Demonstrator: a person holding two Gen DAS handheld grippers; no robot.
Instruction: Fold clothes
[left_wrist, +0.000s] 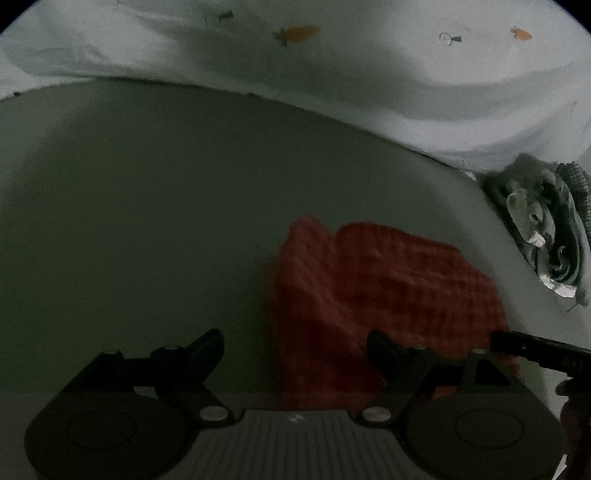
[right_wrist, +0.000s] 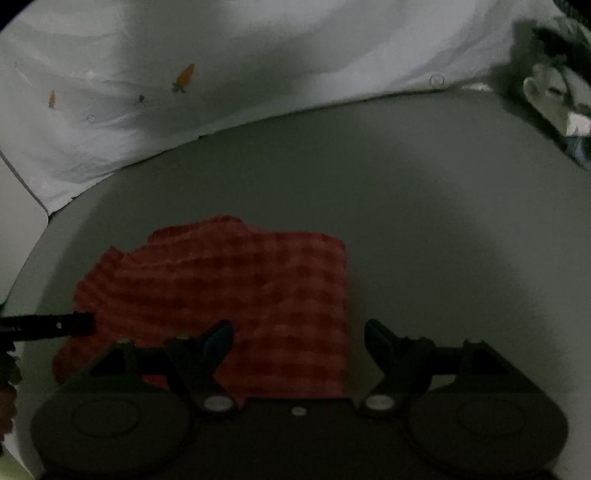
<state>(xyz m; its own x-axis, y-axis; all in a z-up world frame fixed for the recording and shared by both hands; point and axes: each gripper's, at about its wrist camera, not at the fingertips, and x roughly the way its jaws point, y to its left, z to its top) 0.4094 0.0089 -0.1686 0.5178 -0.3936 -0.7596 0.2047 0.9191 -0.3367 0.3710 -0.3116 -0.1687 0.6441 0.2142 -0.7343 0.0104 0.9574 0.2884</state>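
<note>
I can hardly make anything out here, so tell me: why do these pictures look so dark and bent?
Left wrist view: dim light, the red checked cloth muddy and soft, the table edge bowed by the fisheye lens, the white carrot-print sheet brightest. Right wrist view: equally dim, a broad shadow over the grey table, the same red cloth slightly blurred.

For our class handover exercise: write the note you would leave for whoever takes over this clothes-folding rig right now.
Left gripper: open, empty.
Right gripper: open, empty.
Red checked cloth: lying folded on the grey surface, between both grippers.
Crumpled grey garment: at the surface's far right edge, apparently unfolded.
White carrot-print sheet: behind.
Done: red cloth seems folded. Left: probably the grey garment.
</note>
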